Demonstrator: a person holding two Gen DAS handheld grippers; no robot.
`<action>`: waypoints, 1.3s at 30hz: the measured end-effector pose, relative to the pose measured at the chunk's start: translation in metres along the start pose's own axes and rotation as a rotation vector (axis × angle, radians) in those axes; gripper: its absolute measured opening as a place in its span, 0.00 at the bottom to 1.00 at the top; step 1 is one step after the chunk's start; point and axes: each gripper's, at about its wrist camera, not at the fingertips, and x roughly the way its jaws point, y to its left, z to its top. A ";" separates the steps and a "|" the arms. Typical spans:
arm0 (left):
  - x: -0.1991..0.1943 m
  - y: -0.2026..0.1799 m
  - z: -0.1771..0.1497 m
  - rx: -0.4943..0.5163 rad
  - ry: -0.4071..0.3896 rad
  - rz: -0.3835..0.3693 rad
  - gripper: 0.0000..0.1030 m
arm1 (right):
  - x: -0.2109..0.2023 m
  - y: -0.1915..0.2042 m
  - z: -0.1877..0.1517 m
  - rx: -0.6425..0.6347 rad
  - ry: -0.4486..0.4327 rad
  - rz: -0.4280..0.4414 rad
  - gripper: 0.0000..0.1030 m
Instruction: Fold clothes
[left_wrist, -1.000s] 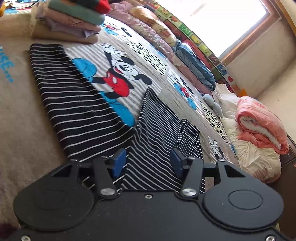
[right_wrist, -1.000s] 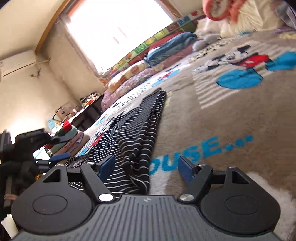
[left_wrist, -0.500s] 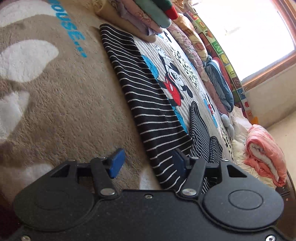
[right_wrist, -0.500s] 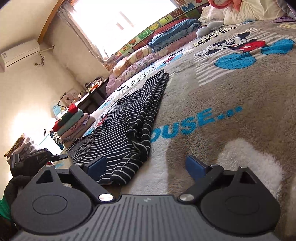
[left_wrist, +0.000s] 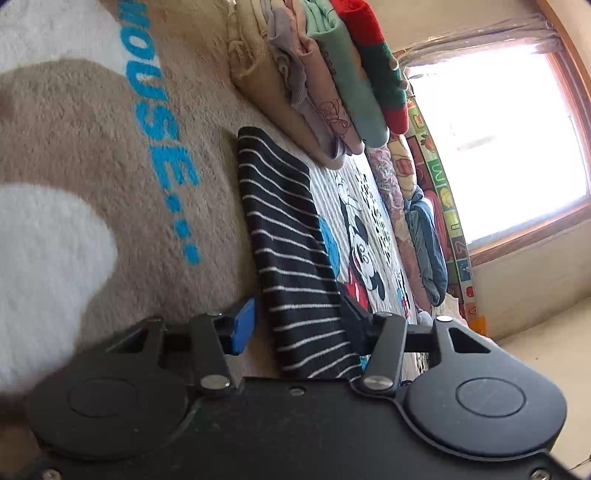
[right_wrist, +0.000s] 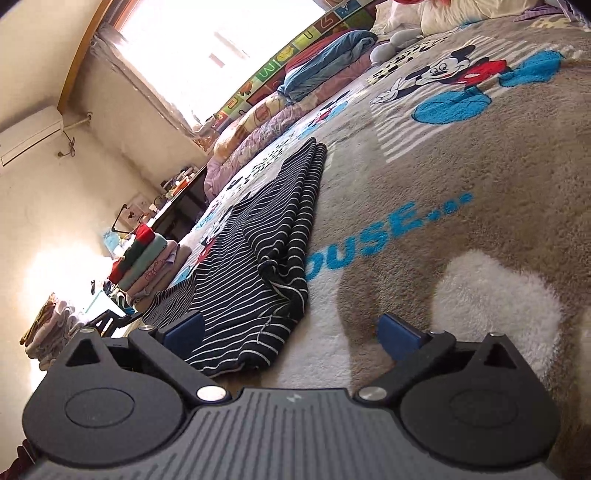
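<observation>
A black garment with thin white stripes (left_wrist: 291, 258) lies stretched out on a brown cartoon-mouse blanket (left_wrist: 92, 155). In the left wrist view my left gripper (left_wrist: 297, 326) is open, its blue-padded fingers either side of the garment's near end, not closed on it. In the right wrist view the same striped garment (right_wrist: 258, 258) runs away from me in long folds. My right gripper (right_wrist: 291, 332) is open wide, with the garment's rumpled near corner between its left finger and the middle. The other gripper's black body (right_wrist: 110, 319) shows at the garment's far end.
A stack of folded clothes (left_wrist: 317, 70) sits just beyond the striped garment, also visible as a stack of folded clothes (right_wrist: 147, 258). Rolled quilts (right_wrist: 317, 62) line the window wall. A pile of clothes (right_wrist: 48, 325) sits off the bed at left. Open blanket (right_wrist: 461, 203) spreads to the right.
My left gripper has swung round and now straddles the garment's end, nearer the folded stack. My right gripper has opened wider and drawn back a little from the garment's corner.
</observation>
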 end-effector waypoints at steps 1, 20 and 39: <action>0.004 0.001 0.005 -0.003 -0.009 0.001 0.44 | -0.001 -0.002 0.002 0.015 -0.011 0.002 0.97; 0.029 -0.036 0.017 0.209 -0.095 0.003 0.05 | 0.020 -0.012 0.012 0.005 -0.078 -0.030 1.00; 0.049 -0.169 -0.205 1.254 0.056 -0.110 0.05 | 0.018 -0.011 0.012 -0.007 -0.095 -0.016 0.97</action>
